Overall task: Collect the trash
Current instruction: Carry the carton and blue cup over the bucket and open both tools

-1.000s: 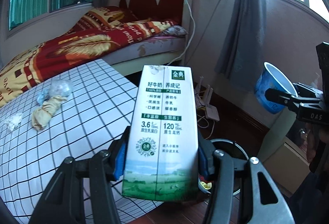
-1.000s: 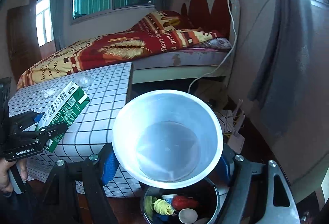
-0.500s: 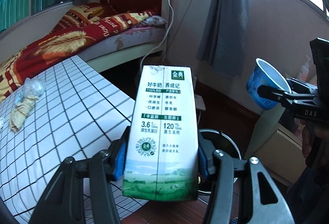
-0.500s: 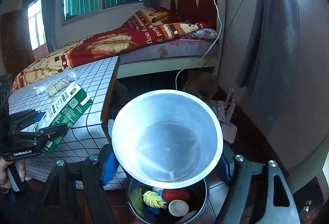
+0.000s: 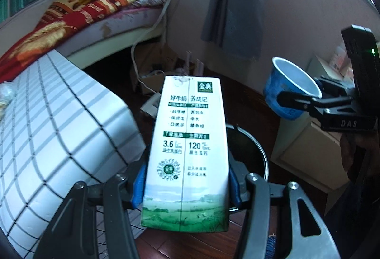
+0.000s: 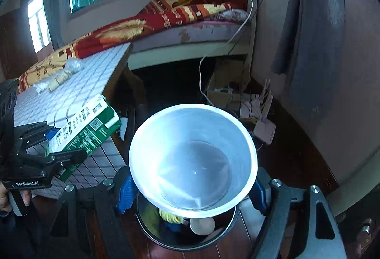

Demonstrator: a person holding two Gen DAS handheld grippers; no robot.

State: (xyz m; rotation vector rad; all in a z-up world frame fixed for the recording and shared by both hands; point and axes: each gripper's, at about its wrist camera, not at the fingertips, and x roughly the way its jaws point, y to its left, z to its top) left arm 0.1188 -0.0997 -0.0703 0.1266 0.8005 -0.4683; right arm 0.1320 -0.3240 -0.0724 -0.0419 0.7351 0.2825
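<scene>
My left gripper (image 5: 186,184) is shut on a white and green milk carton (image 5: 187,149), held upright in front of a round black trash bin (image 5: 251,149) on the floor. The carton also shows in the right wrist view (image 6: 85,130), beside the table edge. My right gripper (image 6: 190,190) is shut on a blue paper cup with a white inside (image 6: 193,159), held right above the bin (image 6: 190,235), which holds several pieces of trash. The cup also shows in the left wrist view (image 5: 285,92), right of the carton.
A table with a checked cloth (image 6: 71,90) stands left of the bin, with crumpled wrappers (image 6: 61,73) on it. A bed (image 6: 166,21) stands behind. Cables and a white router (image 6: 263,126) lie by the wall. A pale cabinet (image 5: 306,152) stands at the right.
Both grippers have moved away from the table toward the bin. The carton is now in front of the bin and the cup is over its opening. Both holds are unchanged.
</scene>
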